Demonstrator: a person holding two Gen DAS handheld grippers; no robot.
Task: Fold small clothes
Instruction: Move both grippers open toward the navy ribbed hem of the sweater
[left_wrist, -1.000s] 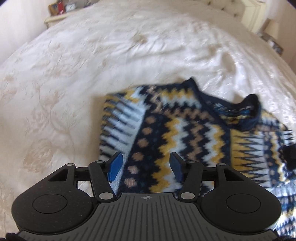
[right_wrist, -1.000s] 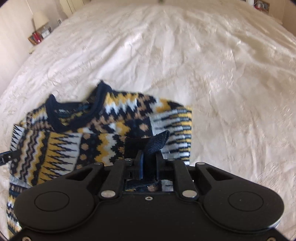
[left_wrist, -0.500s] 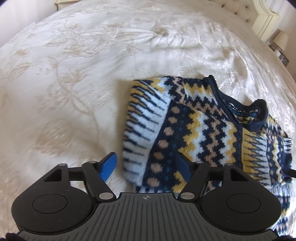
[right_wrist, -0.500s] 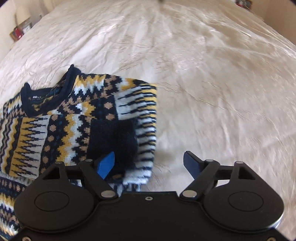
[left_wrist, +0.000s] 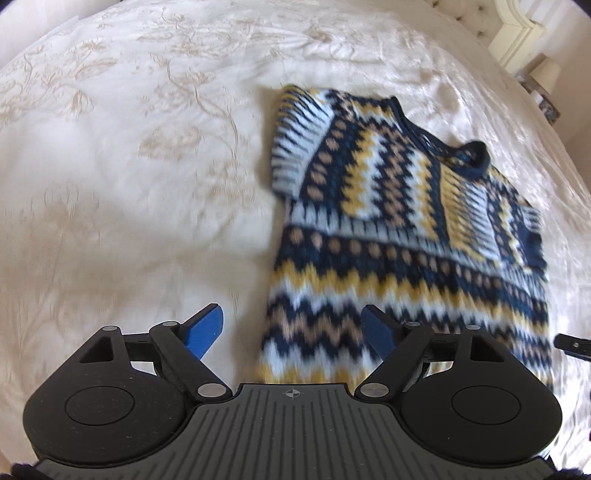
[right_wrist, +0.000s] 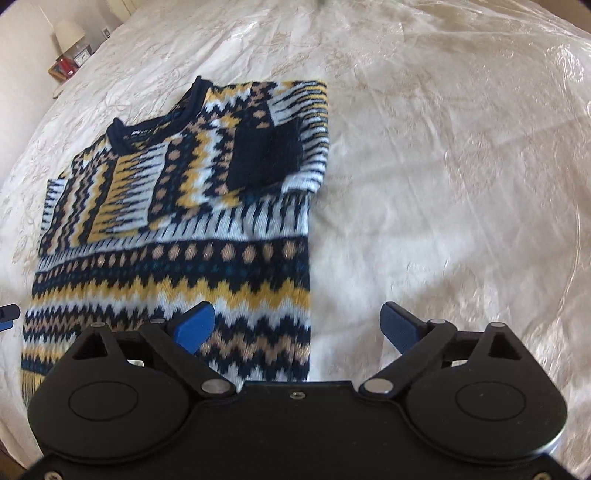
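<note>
A small knit sweater (left_wrist: 388, 229) with navy, yellow, white and tan zigzag bands lies flat on the bed, both sleeves folded in across its chest; it also shows in the right wrist view (right_wrist: 192, 221). A navy cuff (right_wrist: 266, 155) lies on top near its right side. My left gripper (left_wrist: 291, 328) is open and empty, hovering over the sweater's lower left hem corner. My right gripper (right_wrist: 299, 325) is open and empty, over the lower right hem edge. The right gripper's tip (left_wrist: 572, 345) peeks in at the left view's right edge.
The cream embroidered bedspread (left_wrist: 129, 166) stretches all around the sweater. A headboard (left_wrist: 517, 33) and a lamp (left_wrist: 546, 74) stand at the far right of the left view. A bedside table with a lamp (right_wrist: 68, 35) shows at the far left of the right view.
My right gripper let go of the navy cuff and opened. Both grippers drew back toward the hem, so the sweater's lower body has come into view.
</note>
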